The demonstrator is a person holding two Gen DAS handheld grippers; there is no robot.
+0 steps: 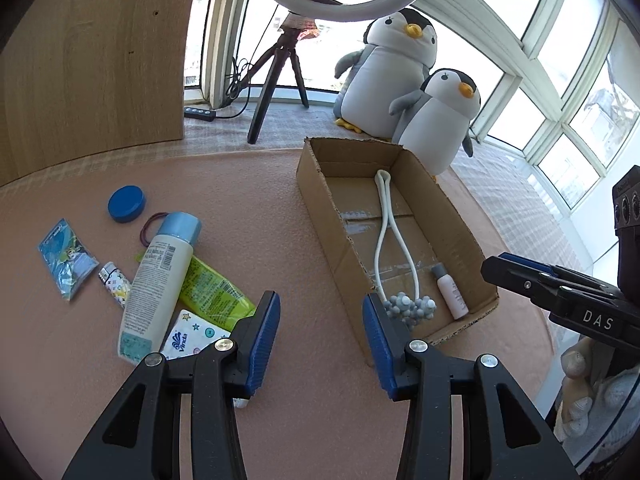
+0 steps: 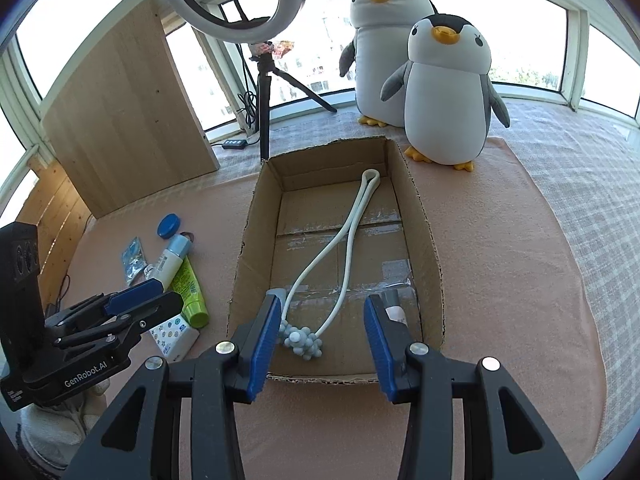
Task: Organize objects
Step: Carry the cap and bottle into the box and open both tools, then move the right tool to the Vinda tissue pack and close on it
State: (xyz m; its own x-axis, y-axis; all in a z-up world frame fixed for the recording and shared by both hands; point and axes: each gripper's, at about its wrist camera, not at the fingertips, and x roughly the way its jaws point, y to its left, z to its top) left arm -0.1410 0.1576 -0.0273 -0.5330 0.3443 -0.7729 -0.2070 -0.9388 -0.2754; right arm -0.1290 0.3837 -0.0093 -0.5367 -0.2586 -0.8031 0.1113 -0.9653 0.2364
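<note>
Closest to me, the left gripper (image 1: 320,320) hangs over the pink mat (image 1: 260,208) with its blue pads apart and nothing between them, just beside the near corner of the cardboard box (image 1: 320,208). The right gripper (image 2: 320,328) is parted too and empty, poised over the box's near end. Inside the box lie a white looped massager (image 2: 340,240) with a cluster of grey balls at its near end and a small white bottle (image 1: 450,290) with a grey cap — both flat on the taped bottom. Left of the box, on the mat, sits the loose pile: a tissue pack (image 1: 192,338), a tall white bottle (image 1: 160,280) across a green tube (image 1: 212,288), a patterned lighter (image 1: 114,282), a blue sachet (image 1: 66,258), a hair tie (image 1: 150,226) and a blue lid (image 1: 126,203). Beyond, two plush penguins (image 2: 440,88) stand by the window beside a ring light on a tripod (image 2: 264,92).
</note>
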